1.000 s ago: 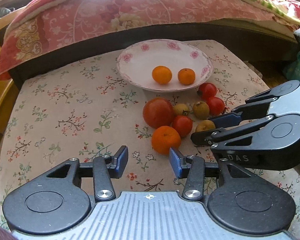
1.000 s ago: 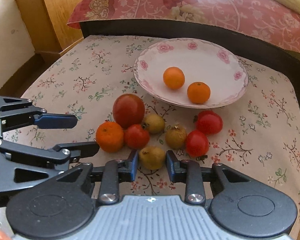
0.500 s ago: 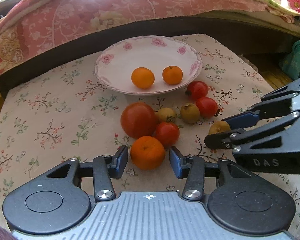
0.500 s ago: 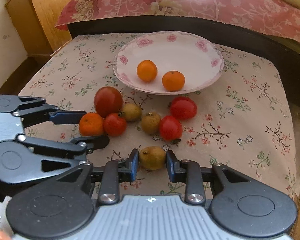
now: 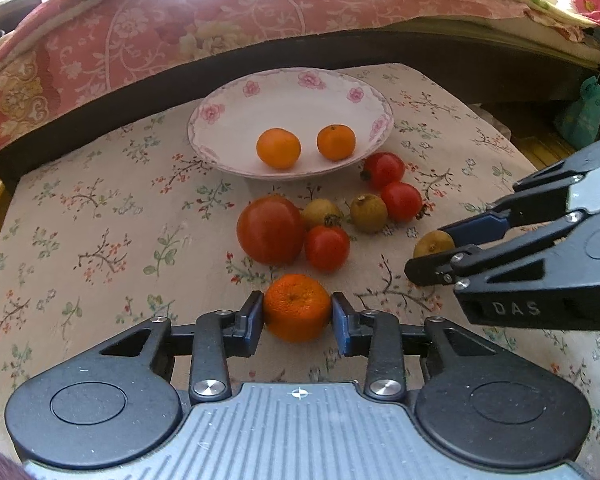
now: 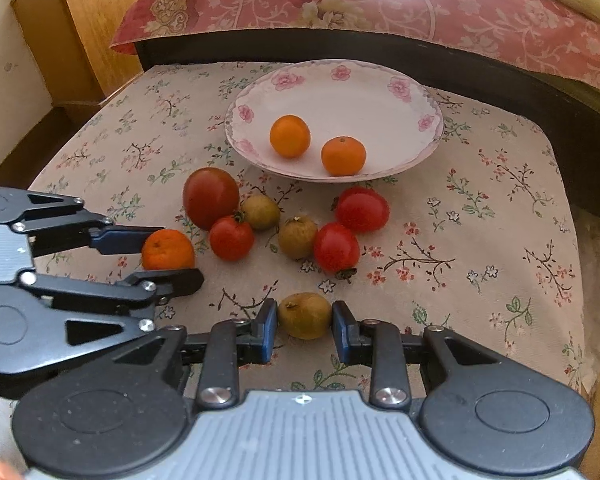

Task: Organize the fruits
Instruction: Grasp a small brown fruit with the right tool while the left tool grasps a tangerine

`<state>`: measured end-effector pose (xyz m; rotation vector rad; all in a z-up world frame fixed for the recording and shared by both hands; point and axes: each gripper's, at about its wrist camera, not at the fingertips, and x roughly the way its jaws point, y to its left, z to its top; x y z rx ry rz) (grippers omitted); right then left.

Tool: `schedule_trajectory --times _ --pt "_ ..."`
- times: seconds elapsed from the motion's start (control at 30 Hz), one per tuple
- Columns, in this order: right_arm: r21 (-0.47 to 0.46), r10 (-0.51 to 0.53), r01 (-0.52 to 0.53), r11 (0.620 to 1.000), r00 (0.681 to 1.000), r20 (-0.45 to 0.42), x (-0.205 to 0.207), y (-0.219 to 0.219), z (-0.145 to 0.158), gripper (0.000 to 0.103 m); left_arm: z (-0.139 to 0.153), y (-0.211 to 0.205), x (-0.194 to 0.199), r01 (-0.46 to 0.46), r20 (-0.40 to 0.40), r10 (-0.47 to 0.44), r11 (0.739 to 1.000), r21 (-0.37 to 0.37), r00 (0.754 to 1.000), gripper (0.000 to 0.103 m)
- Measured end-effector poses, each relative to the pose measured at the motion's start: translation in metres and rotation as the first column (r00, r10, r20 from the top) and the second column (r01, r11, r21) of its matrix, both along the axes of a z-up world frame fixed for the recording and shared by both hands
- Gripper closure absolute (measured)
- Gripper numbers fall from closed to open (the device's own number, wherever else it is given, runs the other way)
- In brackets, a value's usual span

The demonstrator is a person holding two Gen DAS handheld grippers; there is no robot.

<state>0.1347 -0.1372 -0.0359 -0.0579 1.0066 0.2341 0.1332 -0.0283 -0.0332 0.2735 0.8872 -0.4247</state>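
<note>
left gripper (image 5: pixel 298 314) clamps a mandarin (image 5: pixel 297 307) on the floral cloth (image 5: pixel 100 208), in front of the flowered plate (image 5: pixel 290 92) holding two mandarins. right gripper (image 6: pixel 305 322) pinches a brownish-green fruit (image 6: pixel 305 315) nearer than the tomato cluster (image 6: pixel 336 248) below that plate.

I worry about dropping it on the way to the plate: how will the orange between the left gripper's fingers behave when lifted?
The orange is round, so it could probably roll out if the left gripper loosens. Its dimpled peel likely gives the flat fingers fair friction. It looks firm, probably not fragile.
</note>
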Motion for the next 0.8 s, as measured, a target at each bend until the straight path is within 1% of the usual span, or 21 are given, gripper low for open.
schedule_trajectory --times 0.13,0.27,0.53,0.73,0.8 --pt "-0.026 0.024 -0.023 0.999 1.0 0.01 -0.005 0.006 0.0 0.07 0.002 0.003 -0.009 0.006 -0.004 -0.006 1.0 0.002 1.0 0.059" --pt "-0.055 0.041 -0.04 0.998 0.999 0.021 -0.009 0.011 -0.001 0.07 -0.004 0.002 -0.013 0.01 -0.015 -0.009 1.0 0.019 1.0 0.058" --pt "-0.058 0.042 -0.041 0.997 0.999 0.025 -0.008 0.011 -0.002 0.07 -0.005 -0.001 -0.016 0.028 0.003 -0.028 0.999 0.029 1.0 0.057" --pt "-0.053 0.044 -0.043 0.998 0.999 0.029 -0.009 0.011 -0.002 0.07 -0.006 0.0 -0.021 0.044 0.008 -0.044 0.999 0.028 0.999 0.051" --pt "-0.043 0.042 -0.041 0.998 0.999 0.027 -0.01 0.009 -0.002 0.068 -0.005 0.002 -0.023 0.049 0.011 -0.05 0.999 0.022 0.999 0.045"
